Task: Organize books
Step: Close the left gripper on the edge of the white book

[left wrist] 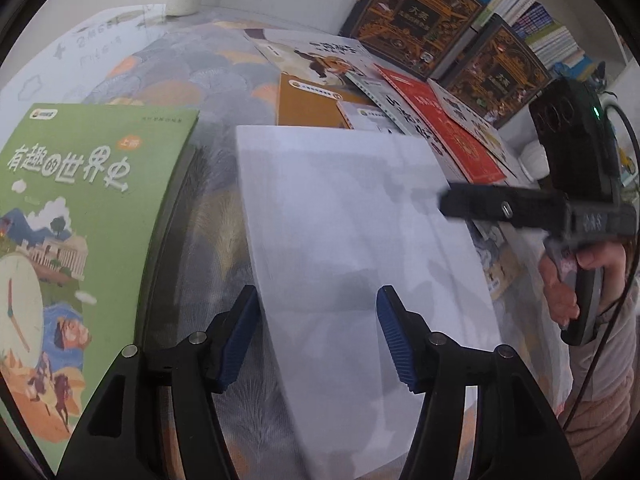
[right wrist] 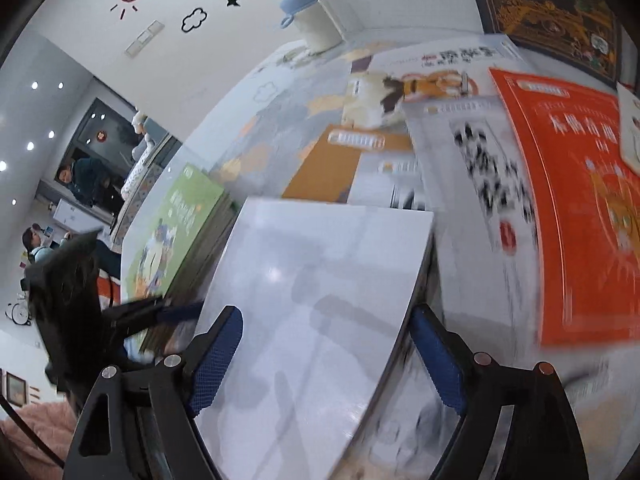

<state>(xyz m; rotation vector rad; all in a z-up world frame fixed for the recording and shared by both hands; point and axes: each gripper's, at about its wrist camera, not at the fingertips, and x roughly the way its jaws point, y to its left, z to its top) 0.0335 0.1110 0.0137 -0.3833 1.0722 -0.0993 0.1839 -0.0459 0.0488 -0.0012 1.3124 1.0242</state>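
Mid-step on moving one book: white-backed book (left wrist: 352, 248) lying face down on the desk (left wrist: 224, 64), right of the green book (left wrist: 80, 208). Left gripper (left wrist: 316, 332) and right gripper (right wrist: 328, 356) both straddling its near edge, jaws released, nothing clenched. Next, probably: clamping the edge and lifting it toward the green book.

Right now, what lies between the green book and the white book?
Only bare patterned tablecloth separates the green book from the white book, seen best in the left wrist view.
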